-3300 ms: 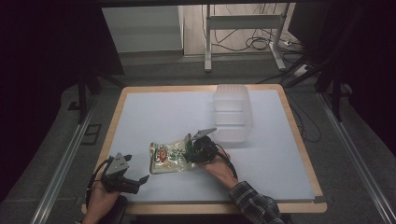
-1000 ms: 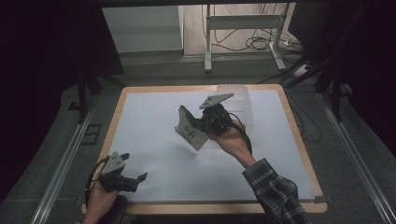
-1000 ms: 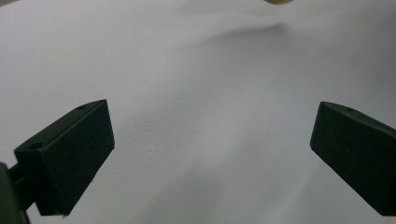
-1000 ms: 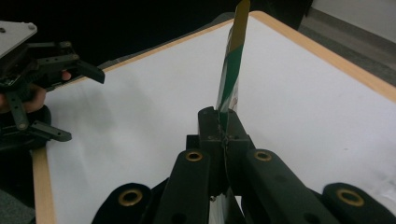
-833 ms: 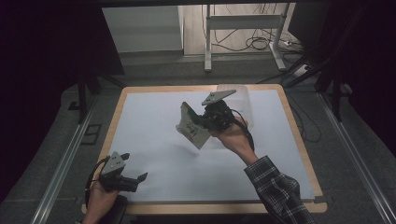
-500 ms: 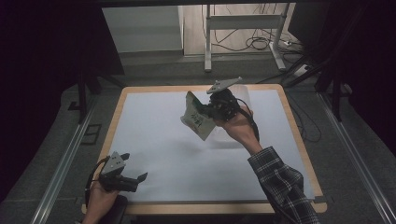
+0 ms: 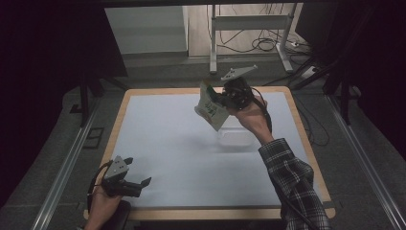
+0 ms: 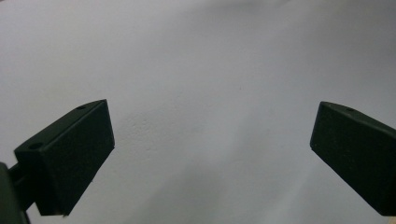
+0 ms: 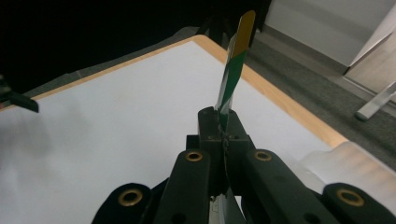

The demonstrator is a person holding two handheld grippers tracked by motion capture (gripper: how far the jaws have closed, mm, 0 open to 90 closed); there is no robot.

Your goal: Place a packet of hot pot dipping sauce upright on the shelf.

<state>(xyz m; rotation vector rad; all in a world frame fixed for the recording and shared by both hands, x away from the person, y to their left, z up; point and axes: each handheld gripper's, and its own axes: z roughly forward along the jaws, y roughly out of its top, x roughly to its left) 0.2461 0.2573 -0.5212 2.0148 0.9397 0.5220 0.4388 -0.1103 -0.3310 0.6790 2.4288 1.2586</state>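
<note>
At the table's [image 7: 158, 143] near left corner, the left gripper [image 7: 136, 183] rests low in the person's left hand, its jaws spread wide with nothing between them. Farther right, the right gripper [image 7: 221, 99] is raised above the far side of the table, jaws clamped tight on a flat green-and-white packet [image 7: 210, 106], possibly a snack bag, held in the air above a clear plastic container [image 7: 235, 136].

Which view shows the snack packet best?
The high view: the packet hangs face-on from the right tool, printed side visible. The right gripper view catches it edge-on, a thin strip.
</note>
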